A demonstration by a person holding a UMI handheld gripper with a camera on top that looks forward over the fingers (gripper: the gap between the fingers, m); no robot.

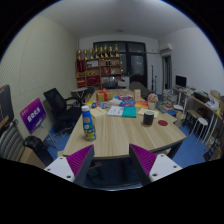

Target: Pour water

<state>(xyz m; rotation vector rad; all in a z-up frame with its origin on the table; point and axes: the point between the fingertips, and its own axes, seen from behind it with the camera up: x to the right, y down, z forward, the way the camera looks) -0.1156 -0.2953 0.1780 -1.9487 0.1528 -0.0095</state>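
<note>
— Pink pads (pixel 82 160) are standing spread, pinching nothing; the gripper (pixel 112 165) is hovering off the table (pixel 115 135).
— And the bottle (pixel 88 124)?
— It's standing upright on the table, well beyond the fingers, ahead and slightly left.

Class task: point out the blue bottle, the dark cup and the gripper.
blue bottle (pixel 88 124): gripper view, its body.
dark cup (pixel 148 118): gripper view, its side.
gripper (pixel 111 160): gripper view, open, midway between fingertips.

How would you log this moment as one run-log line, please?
gripper: open, empty | blue bottle: upright on table, ahead | pour: not started
</note>
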